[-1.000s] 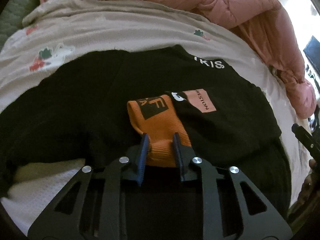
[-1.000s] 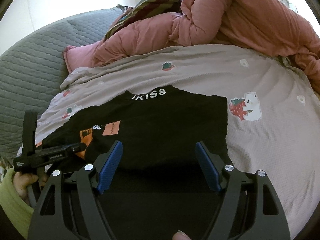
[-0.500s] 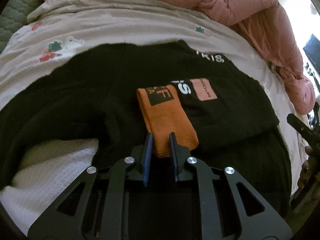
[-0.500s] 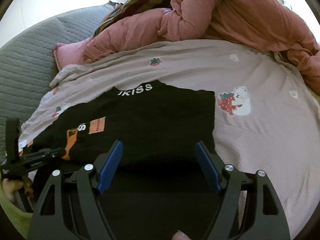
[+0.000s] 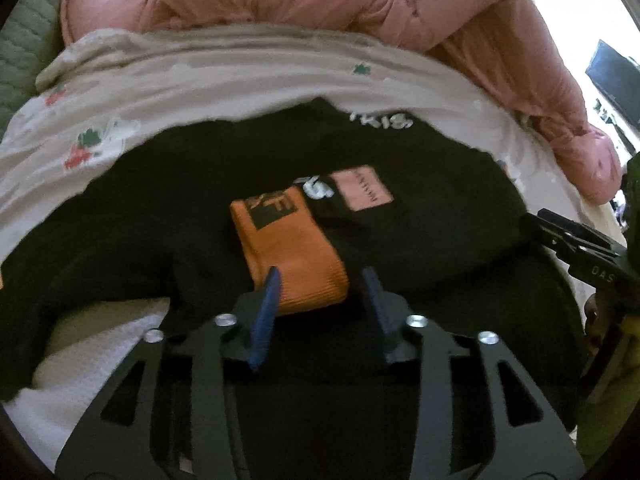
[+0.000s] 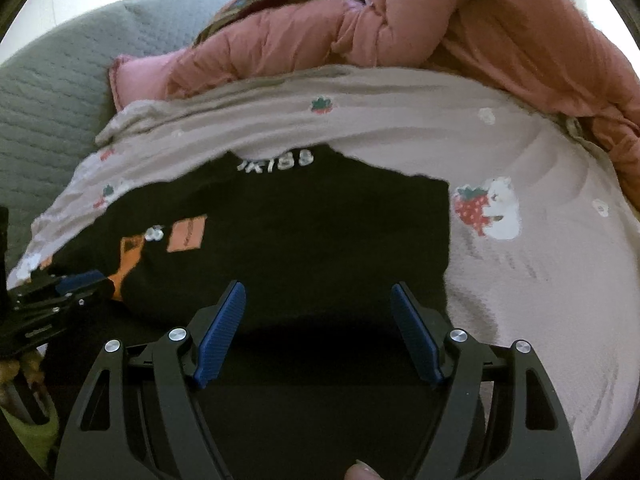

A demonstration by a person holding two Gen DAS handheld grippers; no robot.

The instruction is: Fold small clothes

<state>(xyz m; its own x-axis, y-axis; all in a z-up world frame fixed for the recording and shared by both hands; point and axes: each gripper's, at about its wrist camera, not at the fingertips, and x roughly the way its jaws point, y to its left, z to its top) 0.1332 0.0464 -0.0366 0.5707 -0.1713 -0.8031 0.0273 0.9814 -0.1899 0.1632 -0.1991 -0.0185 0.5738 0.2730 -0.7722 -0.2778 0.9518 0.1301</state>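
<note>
Left wrist view: white letters near the far hem of the black garment (image 5: 192,208) read roughly "KIS", partly cut off; the right wrist view shows them blurred, about "UKISS". A pink patch (image 5: 362,193) carries small print too fine to read, and a white mark sits just beside it. The orange sock (image 5: 290,250) bears a black square with orange letters, seemingly "F" among them.

The sock is ribbed, folded flat, and lies on the black garment. Its long axis runs from the near edge of the bed toward the far left, the black square at the far end.

The left gripper (image 5: 322,280) has its jaws opening; the sock's near end lies between them, the pads no longer pressing it. The right gripper (image 6: 318,300) stands wide apart over the near edge of the black garment, holding nothing.

The garment is spread on a strawberry-print bedsheet (image 6: 540,280), with a pink quilt (image 6: 480,20) heaped along the far edge.
</note>
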